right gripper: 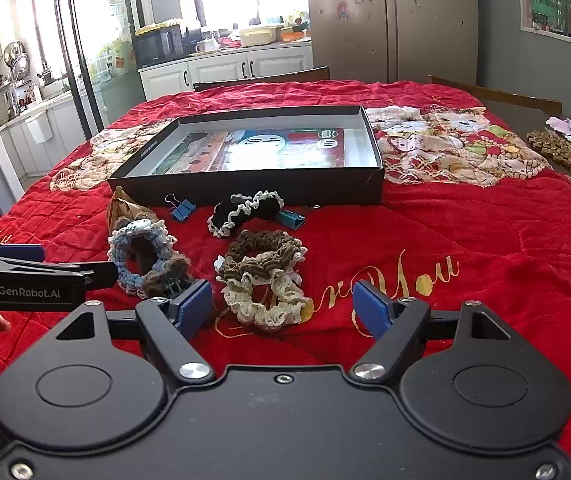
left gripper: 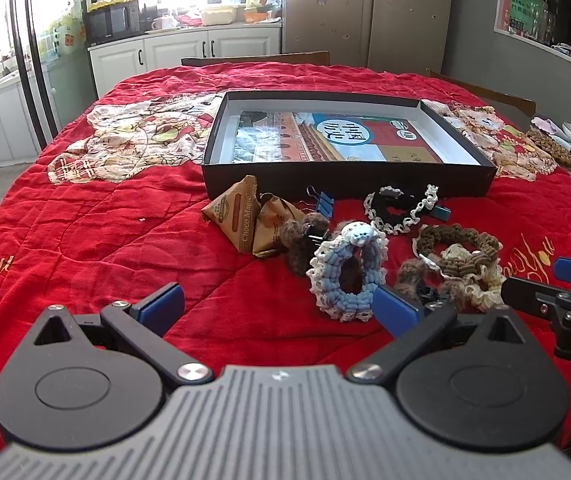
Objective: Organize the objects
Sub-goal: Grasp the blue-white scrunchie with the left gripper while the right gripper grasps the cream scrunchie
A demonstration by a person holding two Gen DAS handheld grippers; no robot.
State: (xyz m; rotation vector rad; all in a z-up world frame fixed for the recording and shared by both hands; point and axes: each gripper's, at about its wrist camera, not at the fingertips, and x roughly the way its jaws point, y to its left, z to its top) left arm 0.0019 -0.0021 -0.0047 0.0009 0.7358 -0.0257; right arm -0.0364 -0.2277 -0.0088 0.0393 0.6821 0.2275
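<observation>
Grippers hover over a red quilt (right gripper: 485, 232), both empty: left gripper (left gripper: 279, 304) spread wide, right gripper (right gripper: 283, 306) open before crocheted scrunchies (right gripper: 261, 276). Beyond them sits an open black box (right gripper: 245, 190).

Open left tool (left gripper: 277, 306), scrunchies (left gripper: 349, 272), black box (left gripper: 345, 176)

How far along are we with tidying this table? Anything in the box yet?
Barely started. The box holds only a book. Nothing is in hand: the left gripper and right gripper are both open and empty. Still loose on the red cloth: the scrunchies, clips and snack packets.
</observation>
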